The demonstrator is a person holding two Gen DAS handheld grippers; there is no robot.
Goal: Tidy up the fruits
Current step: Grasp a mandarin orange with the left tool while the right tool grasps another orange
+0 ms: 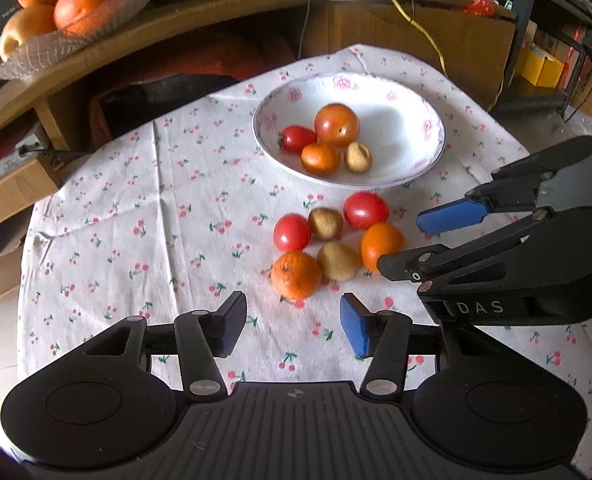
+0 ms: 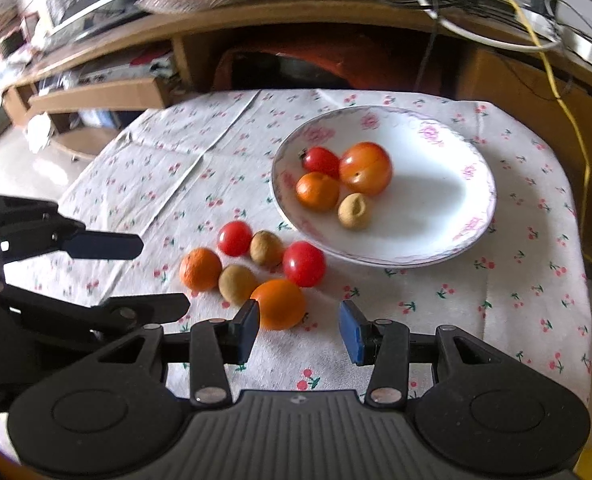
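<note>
Orange-skinned and nearly round, the mandarin [image 2: 278, 304] just off your right tool [image 2: 299, 330] lies on the tabletop [image 2: 456, 320], on the near side of the white plate [image 2: 472, 236], at the near edge of a loose cluster. That cluster holds a second mandarin [image 2: 200, 269], two cherry tomatoes [image 2: 304, 263] and two tan longan-like fruits [image 2: 237, 284]. Four fruits already sit in the plate.

Your right tool is released, fingers spread wide, the left pad [image 2: 249, 330] almost at the mandarin's skin. Your left tool [image 1: 293, 322] is also released and empty, facing the second mandarin on the far-from-plate side of the cluster.

Expect the mandarin to be light, with a soft, slightly loose peel that gives under pressure. Close across its widest middle and only firmly enough to lift. It likely rolls if nudged. Being close to a sphere, it has no real long axis; I cannot tell which way its stem end points.
</note>
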